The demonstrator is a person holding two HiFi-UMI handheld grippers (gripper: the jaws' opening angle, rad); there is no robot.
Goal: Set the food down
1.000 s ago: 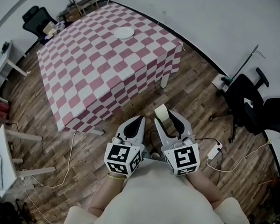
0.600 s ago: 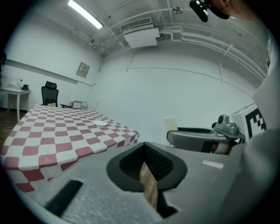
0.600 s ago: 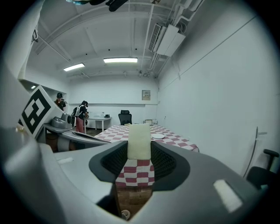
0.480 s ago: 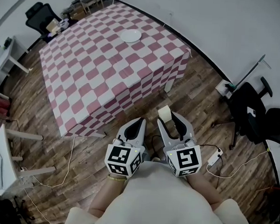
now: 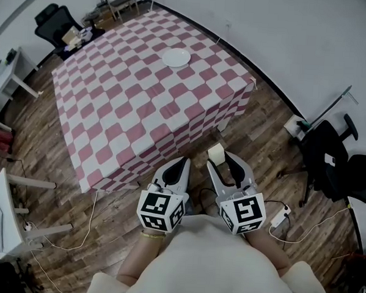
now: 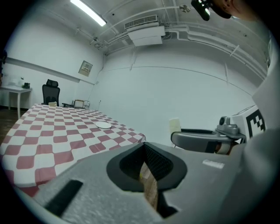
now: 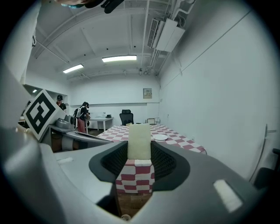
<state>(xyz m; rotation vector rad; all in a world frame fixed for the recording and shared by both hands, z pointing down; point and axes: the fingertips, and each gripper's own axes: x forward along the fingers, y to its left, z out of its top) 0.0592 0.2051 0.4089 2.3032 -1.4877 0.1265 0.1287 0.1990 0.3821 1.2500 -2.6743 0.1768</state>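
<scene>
**Head view and both gripper views, one moment.** I had the right gripper [image 5: 221, 159] clamped on the food [image 5: 215, 153], a pale cream block standing upright between its two jaws. Its top rose above the jaw tips in the right gripper view. The food hung over the wooden floor [image 5: 263, 135], just off the near edge of the table [image 5: 143, 98] and close to that table's right-hand corner. It touched neither the table nor the red-and-white checked cloth [image 5: 111, 117].

I kept the left gripper [image 5: 181, 163] beside the right one, also short of the table's near edge. Its jaws were drawn together with nothing between them, and only a thin slit showed the floor below.

A white plate [image 5: 176, 57] lay on the far part of the table, well apart from the food. A black office chair [image 5: 48, 18] stood past the table's far left corner. In the right gripper view, two people [image 7: 82, 114] stood beyond the table's far end by a white desk [image 7: 99, 121].
</scene>
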